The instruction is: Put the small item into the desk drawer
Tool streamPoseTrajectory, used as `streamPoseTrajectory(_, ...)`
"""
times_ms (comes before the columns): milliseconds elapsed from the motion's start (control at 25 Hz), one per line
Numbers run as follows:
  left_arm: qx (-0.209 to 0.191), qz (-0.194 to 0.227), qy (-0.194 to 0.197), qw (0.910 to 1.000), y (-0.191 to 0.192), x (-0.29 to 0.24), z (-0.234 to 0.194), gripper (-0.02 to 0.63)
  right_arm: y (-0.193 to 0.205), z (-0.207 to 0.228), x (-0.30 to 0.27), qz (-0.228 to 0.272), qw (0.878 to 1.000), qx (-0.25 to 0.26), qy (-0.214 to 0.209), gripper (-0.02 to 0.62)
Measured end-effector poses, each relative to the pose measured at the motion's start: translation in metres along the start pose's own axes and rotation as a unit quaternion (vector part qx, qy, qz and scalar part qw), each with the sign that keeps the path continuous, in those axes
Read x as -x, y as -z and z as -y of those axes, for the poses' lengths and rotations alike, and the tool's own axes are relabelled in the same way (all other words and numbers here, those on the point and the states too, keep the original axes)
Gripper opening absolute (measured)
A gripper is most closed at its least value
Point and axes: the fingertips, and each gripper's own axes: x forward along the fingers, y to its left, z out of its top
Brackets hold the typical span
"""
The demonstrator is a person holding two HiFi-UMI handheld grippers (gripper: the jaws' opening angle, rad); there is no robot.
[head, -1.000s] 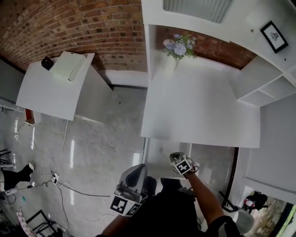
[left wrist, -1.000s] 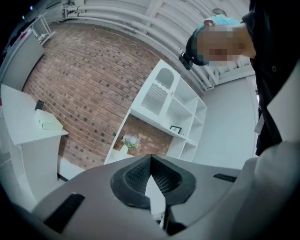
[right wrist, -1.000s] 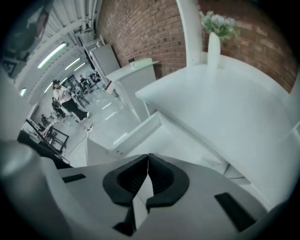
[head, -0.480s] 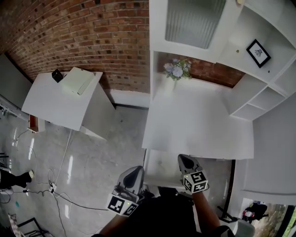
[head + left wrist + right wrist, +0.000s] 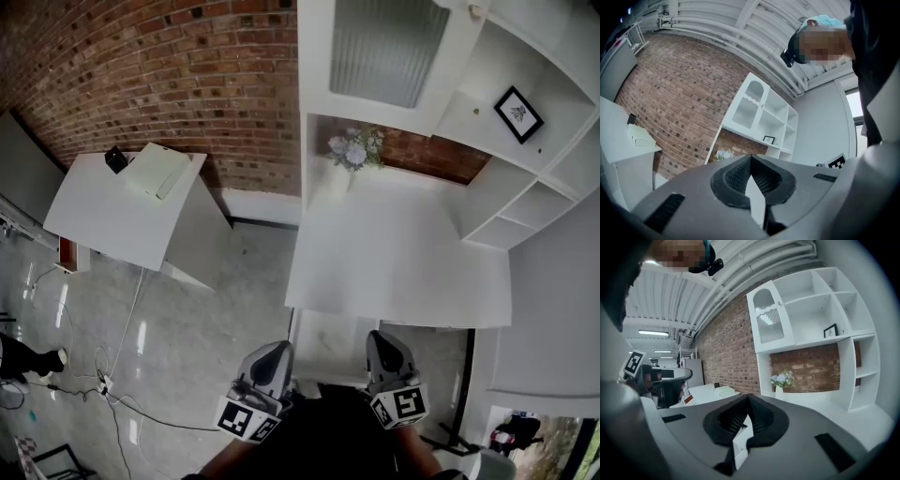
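The white desk [image 5: 403, 253] fills the middle right of the head view, with a vase of flowers [image 5: 354, 150] at its back edge. Below its front edge lies a pale panel [image 5: 328, 339]; I cannot tell whether it is the drawer front. No small item shows in any view. My left gripper [image 5: 275, 349] [image 5: 751, 161] and right gripper [image 5: 382, 337] [image 5: 749, 401] are held side by side close to my body, short of the desk's front edge. They point forward, and both are shut with nothing between the pads.
A second white table [image 5: 112, 206] stands at the left with a pale box [image 5: 159, 171] and a small black object [image 5: 115, 159]. A white shelf unit holds a framed picture [image 5: 518, 112]. A brick wall is behind. Cables [image 5: 112, 375] lie on the floor.
My right gripper has drawn back from the desk's front edge toward my body and turned to point forward beside the left one. The head view has tilted up.
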Motion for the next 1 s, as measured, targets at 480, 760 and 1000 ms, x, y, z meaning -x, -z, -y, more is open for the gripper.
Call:
streamPoseTrajectory(480, -0.005, -0.008, 0.013, 0.9999, 0.006, -0.011, 0.007, 0.021, 0.001, -0.014, 0.003, 0.002, 1.0, -0.002, -0.008, 0.014)
streamPoseTrajectory(760, -0.006, -0.009, 0.016, 0.9998, 0.007, -0.013, 0.008, 0.021, 0.003, -0.016, 0.002, -0.002, 1.0, -0.002, -0.01, 0.014)
streamPoseTrajectory(1000, -0.007, -0.008, 0.015, 0.9998, 0.005, -0.011, 0.007, 0.021, 0.004, -0.019, 0.001, -0.003, 1.0, -0.001, -0.012, 0.014)
